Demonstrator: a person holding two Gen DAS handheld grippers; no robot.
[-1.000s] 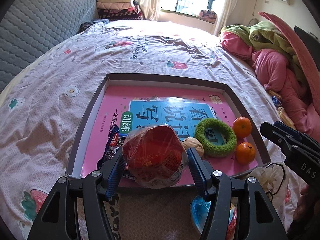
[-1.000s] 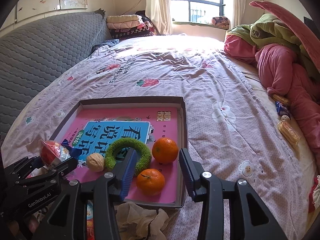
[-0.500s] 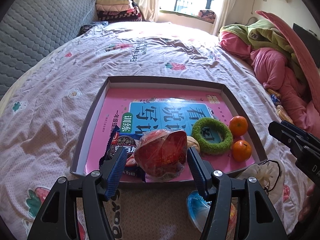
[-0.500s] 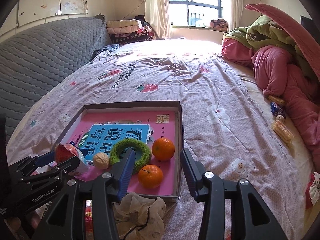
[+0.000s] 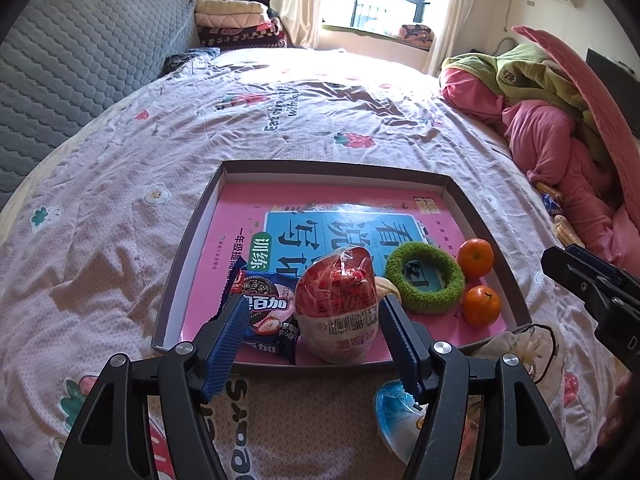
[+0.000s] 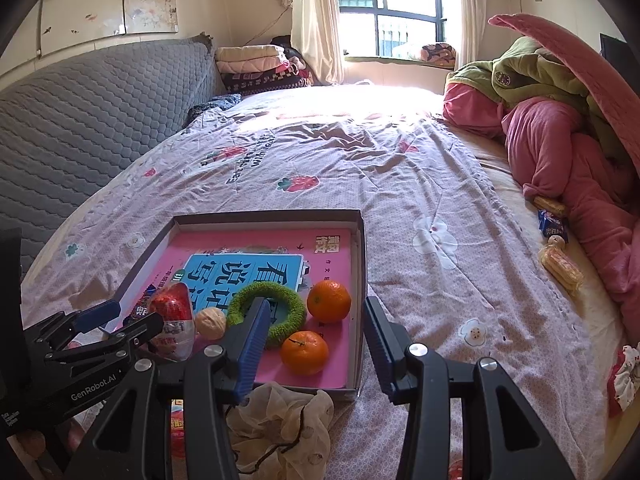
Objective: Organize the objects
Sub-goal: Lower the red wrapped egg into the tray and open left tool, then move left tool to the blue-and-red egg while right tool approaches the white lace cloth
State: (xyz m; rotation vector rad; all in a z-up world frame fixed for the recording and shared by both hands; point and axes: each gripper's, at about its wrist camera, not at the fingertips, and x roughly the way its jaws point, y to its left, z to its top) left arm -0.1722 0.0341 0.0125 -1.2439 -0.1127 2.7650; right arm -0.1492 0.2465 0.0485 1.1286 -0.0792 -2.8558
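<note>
A shallow box tray (image 5: pixel 332 168) with a pink book in it lies on the bed. In it are a green fuzzy ring (image 5: pixel 424 280), two oranges (image 5: pixel 475 257) (image 5: pixel 482 306), a walnut (image 5: pixel 387 285), a blue cookie packet (image 5: pixel 264 304) and a red wrapped snack (image 5: pixel 338 304). The snack stands on the tray's near edge between the jaws of my left gripper (image 5: pixel 314 308), which are opening. The left pad is clear of it. My right gripper (image 6: pixel 314 320) hovers open over the tray's near right corner with nothing gripped. Both oranges (image 6: pixel 329 301) (image 6: pixel 304 352) show behind its gap.
A cream scrunchie (image 6: pixel 280 412) and a blue-lidded cup (image 5: pixel 400 420) lie on the bed in front of the tray. Wrapped snacks (image 6: pixel 560 268) lie at the right beside a pile of pink and green bedding (image 6: pixel 560 140). A grey padded headboard (image 6: pixel 80 120) runs along the left.
The left gripper has set the red snack down in the tray beside the cookie packet and widened its jaws off it. The right gripper has risen slightly.
</note>
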